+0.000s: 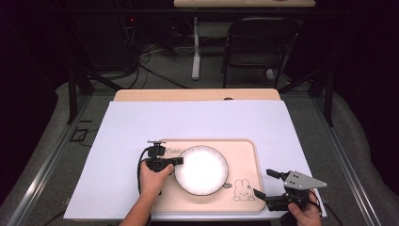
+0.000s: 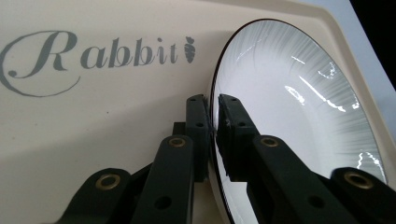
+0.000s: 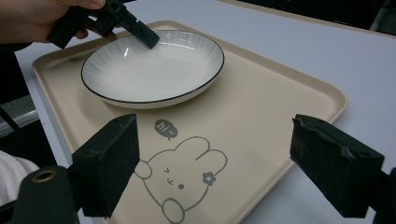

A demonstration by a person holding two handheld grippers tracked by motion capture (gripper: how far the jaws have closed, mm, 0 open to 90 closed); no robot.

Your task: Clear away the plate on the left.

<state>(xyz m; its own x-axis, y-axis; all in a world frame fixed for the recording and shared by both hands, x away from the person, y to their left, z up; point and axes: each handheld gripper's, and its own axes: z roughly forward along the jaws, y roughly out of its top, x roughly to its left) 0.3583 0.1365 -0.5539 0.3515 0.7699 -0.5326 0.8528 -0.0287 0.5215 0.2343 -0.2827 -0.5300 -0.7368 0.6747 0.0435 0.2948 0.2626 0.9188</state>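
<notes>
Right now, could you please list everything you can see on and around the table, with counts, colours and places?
plate: one, white with a thin dark rim, on the tray, its left rim pinched by the left gripper.
tray: one, cream, printed with a rabbit drawing and the word Rabbit, on the sheet near the person.
sheet: one, white, covering most of the table.
table: one, light wood, its far edge showing.
chair: one, black, beyond the table.
left gripper: one, black, jaws shut on the plate rim.
right gripper: one, black, jaws open above the tray's near right corner.
</notes>
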